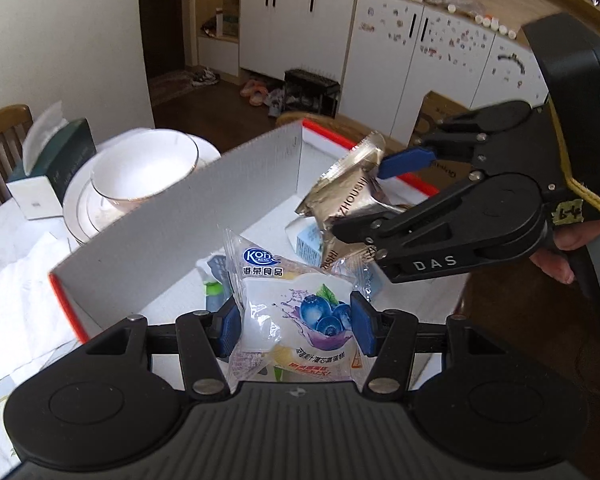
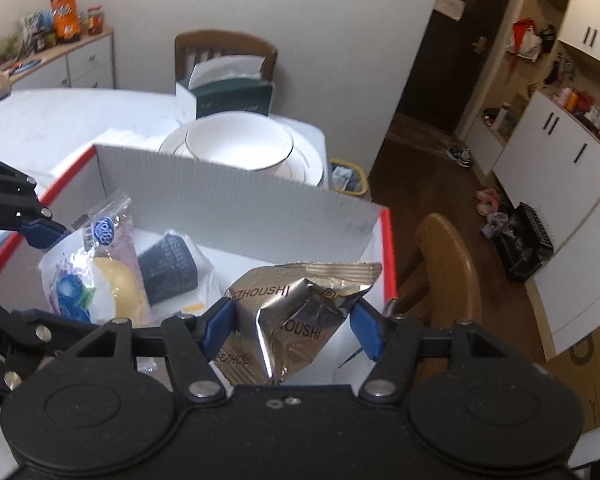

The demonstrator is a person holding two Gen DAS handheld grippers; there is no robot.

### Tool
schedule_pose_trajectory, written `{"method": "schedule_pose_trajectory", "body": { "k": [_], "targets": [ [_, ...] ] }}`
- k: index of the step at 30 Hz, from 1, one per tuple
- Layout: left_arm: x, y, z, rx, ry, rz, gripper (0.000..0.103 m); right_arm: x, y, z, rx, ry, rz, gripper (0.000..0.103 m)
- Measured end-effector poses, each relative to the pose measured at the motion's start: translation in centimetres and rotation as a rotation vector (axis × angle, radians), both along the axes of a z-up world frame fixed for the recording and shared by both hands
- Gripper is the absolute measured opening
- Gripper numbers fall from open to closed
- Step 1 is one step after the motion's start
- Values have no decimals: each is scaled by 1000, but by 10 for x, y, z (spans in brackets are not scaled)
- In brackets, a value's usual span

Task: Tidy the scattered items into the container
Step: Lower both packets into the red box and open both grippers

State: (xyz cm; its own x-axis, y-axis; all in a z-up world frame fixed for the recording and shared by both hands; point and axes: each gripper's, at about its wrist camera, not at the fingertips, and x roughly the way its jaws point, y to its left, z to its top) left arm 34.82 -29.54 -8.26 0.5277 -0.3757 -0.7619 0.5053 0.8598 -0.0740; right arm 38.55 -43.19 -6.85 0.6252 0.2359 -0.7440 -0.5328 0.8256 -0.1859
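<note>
My left gripper (image 1: 296,326) has its blue-padded fingers (image 1: 231,326) clamped on either side of a clear, crinkly blueberry cake packet (image 1: 296,312), and my right gripper (image 2: 294,326) is pinched the same way on a creased metallic gold snack pouch (image 2: 300,320) — both wrappers soft, puffed and slippery-looking, buckling a little where the pads bite. Both packets hang over the open mouth of the white corrugated box (image 1: 180,216) with its red rim, so I judge the step in hand to be the drop: each item is carried in and neither is let go yet. Lower inside, a dark packet (image 2: 168,276) and a pale blue-and-white carton (image 1: 306,240) already lie on the box floor. Next I would ease each set of fingers apart and let the packets fall onto free floor, taking care the two grippers, now near each other, do not knock together. Beyond the box wall, on the counter (image 2: 60,120), stands a glossy white bowl (image 1: 140,168) nested on plates, with a dark green tissue box (image 2: 228,92) behind it.
</note>
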Motion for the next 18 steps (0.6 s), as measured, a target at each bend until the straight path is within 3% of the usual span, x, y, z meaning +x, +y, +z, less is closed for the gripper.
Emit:
{"method": "schedule_pose_trajectory", "body": {
  "k": [6, 18],
  "targets": [
    [9, -9, -16, 34, 30, -7, 54, 12, 15, -19, -80, 3, 63, 63],
    [25, -14, -39, 49, 115, 4, 54, 30, 33, -34, -116, 37, 143, 63]
  ]
}}
